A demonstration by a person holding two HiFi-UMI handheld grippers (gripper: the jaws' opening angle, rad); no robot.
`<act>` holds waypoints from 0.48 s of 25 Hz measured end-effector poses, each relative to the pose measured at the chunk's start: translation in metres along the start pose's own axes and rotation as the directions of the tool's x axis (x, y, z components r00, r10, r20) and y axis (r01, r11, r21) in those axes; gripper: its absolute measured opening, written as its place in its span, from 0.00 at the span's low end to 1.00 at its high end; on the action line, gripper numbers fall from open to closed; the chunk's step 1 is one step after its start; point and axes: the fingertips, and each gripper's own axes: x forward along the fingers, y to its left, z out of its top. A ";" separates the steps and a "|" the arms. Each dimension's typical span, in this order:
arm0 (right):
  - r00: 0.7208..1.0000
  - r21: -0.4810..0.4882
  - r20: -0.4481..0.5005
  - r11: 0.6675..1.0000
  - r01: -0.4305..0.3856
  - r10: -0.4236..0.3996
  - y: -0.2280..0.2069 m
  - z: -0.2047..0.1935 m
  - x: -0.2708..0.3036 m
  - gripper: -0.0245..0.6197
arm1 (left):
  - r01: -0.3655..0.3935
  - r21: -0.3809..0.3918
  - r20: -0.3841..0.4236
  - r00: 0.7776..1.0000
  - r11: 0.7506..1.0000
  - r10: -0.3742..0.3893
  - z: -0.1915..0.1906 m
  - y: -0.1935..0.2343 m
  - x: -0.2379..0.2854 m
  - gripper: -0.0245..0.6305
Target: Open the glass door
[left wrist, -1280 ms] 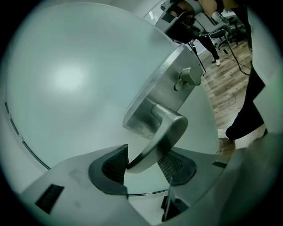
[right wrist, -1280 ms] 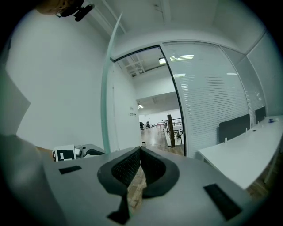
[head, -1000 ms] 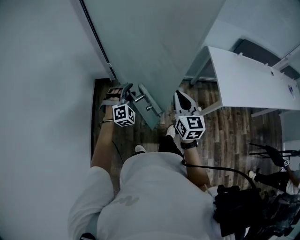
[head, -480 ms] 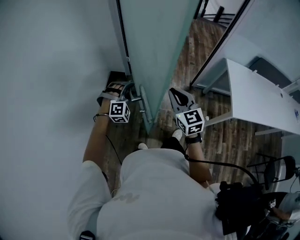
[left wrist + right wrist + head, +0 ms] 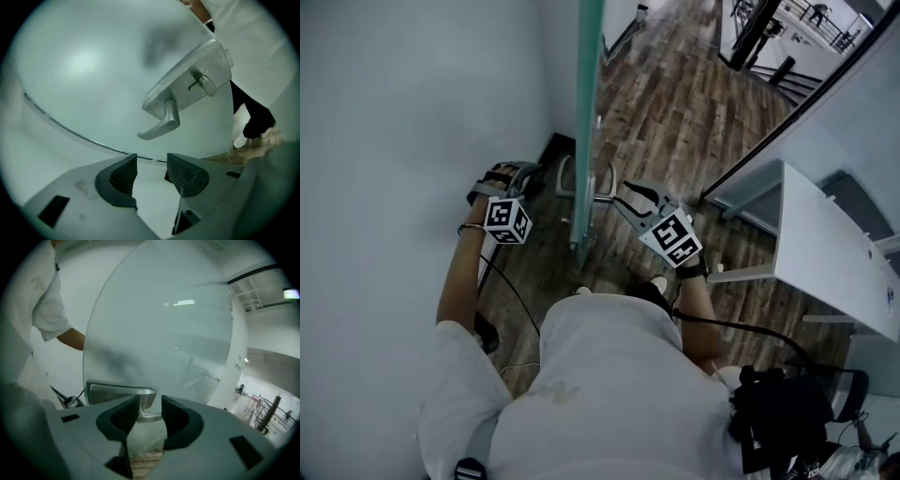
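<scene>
The glass door (image 5: 590, 112) stands up tall. From above it looks like one thin strip, seen from its edge. It runs from the top middle of the head view down to the middle, between the two tools.

In the left gripper view the metal plate (image 5: 197, 77) slants from lower left to upper right. Its lever handle (image 5: 161, 125) points to the lower left.

The left gripper (image 5: 152, 169) has its jaws a little apart, with nothing between them. It is near the handle but not touching.

The right gripper (image 5: 150, 412) has just been opening its jaws. The other lever handle (image 5: 149, 417) shows in the gap, and the pads do not squeeze it.

The wood floor (image 5: 675, 103) is dark brown. A white wall (image 5: 394, 141) fills the left side, close to the door, so that side is tight. A white desk (image 5: 825, 244) stands at the right. The floor runs open toward the upper right.
</scene>
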 end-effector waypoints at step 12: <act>0.910 -0.410 -0.312 0.826 -0.387 0.272 0.075 0.008 0.122 0.26 | -0.350 -0.748 -0.164 0.921 0.565 0.353 -0.115 -0.012 -0.131 0.32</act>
